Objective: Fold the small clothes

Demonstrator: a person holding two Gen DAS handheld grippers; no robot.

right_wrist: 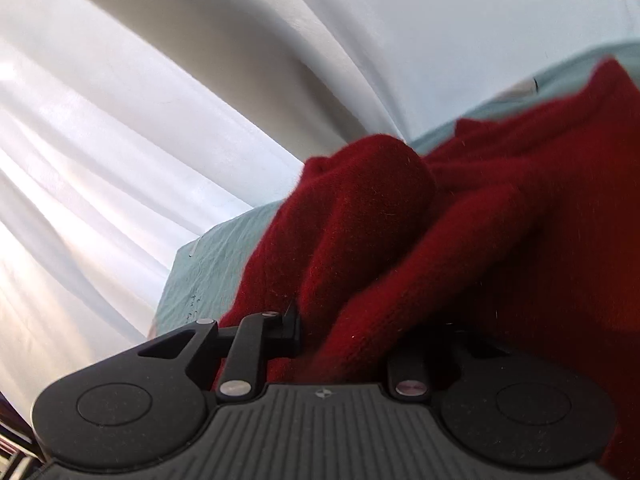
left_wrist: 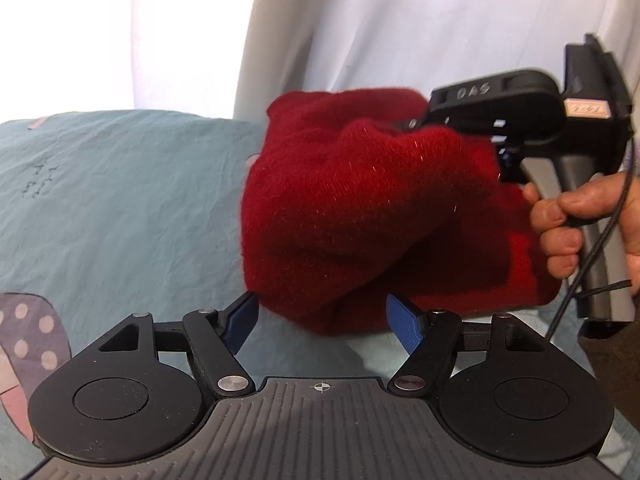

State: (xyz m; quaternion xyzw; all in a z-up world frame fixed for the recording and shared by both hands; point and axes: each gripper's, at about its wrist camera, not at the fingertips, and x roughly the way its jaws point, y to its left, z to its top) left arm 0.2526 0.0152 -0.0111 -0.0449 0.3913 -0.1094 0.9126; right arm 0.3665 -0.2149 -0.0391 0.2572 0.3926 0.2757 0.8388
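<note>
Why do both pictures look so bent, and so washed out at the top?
Left wrist view: fisheye lens bows the bed sheet; the backlit curtain glares white; the right tongs gripping the red sweater look slightly blurred. Right wrist view: curtain folds curve and overexpose; sweater sits soft, very close.

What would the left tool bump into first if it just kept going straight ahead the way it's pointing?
Most likely the red knitted garment. It bulges right ahead of the left tool, whose blue fingers stand apart with the lower edge of the cloth just beyond them. How far off it is I can't tell.
</note>
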